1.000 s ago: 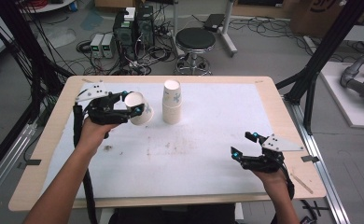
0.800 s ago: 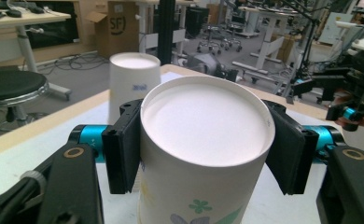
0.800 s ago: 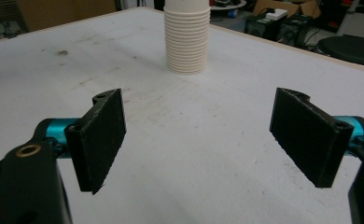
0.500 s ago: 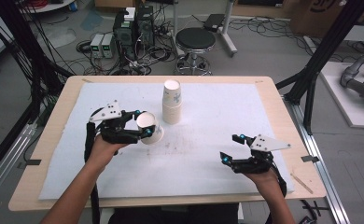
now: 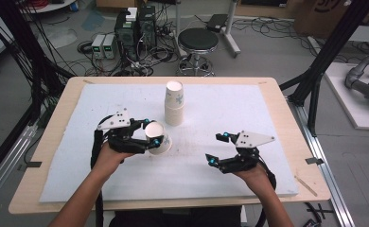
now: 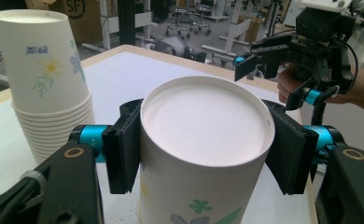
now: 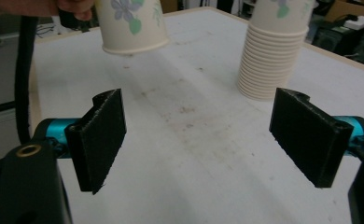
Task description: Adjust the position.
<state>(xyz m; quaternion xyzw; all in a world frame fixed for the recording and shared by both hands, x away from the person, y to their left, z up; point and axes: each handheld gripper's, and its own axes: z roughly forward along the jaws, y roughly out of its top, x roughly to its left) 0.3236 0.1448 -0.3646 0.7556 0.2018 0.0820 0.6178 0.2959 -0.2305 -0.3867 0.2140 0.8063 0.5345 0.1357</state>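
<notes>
The cup [image 6: 203,140] is matt paper, smooth, with printed flowers; the stack [image 6: 47,79] is the same paper, its rims ribbed. The left gripper's [image 6: 203,149] pads [image 6: 124,147] look like rough black foam, with glossy blue metal collars behind. The worktop [image 5: 277,101] has a pale wood edge under a matt white, stained sheet [image 7: 194,135].

A wooden table [image 5: 286,123] carries a white mat [image 5: 220,109], bearing stacked cups [image 5: 174,101].
</notes>
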